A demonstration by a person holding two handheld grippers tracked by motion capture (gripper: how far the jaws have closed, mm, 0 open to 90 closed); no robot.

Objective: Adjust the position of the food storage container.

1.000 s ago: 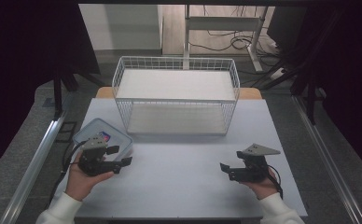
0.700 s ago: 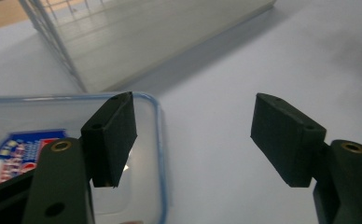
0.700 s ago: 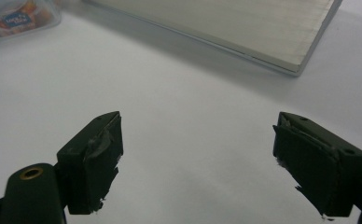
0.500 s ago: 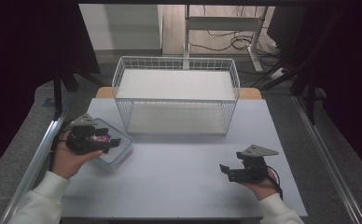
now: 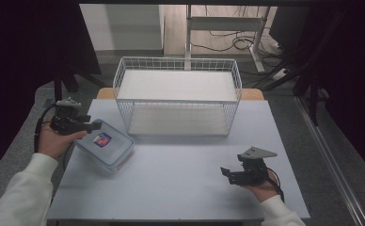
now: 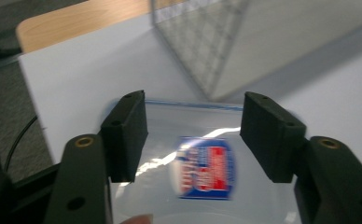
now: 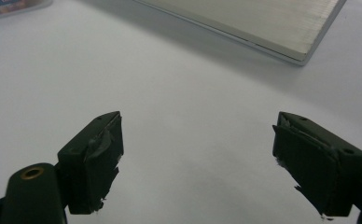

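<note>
A clear plastic food container (image 5: 104, 147) with a blue-rimmed lid lies flat on the left part of the white table (image 5: 180, 179), in front of the left corner of the wire basket (image 5: 178, 96) and apart from it. It is a rounded rectangle, and its long axis runs on a diagonal in the high view, from the near right corner toward the far left edge of the table.

On the lid sits a small label (image 5: 102, 139) in blue, red and white. In the left gripper view the label (image 6: 206, 169) is blurred, and its writing cannot be read.

The left gripper (image 5: 95, 125) is held level at the container's far left end, jaws pointing right along the lid. In the left gripper view the container (image 6: 193, 154) lies beneath and between the two black pads (image 6: 125, 135). The jaws have just been closing, yet they stand apart, and no pad can be seen pressing on the lid or its rim. Whether the tips touch the lid cannot be told.

The right gripper (image 5: 226, 173) rests low over the near right part of the table, well apart from the container, pointing left. Its jaws stand wide apart with only bare table (image 7: 193, 140) between them. Ahead of it lies the pale floor of the basket (image 7: 263, 23).
</note>
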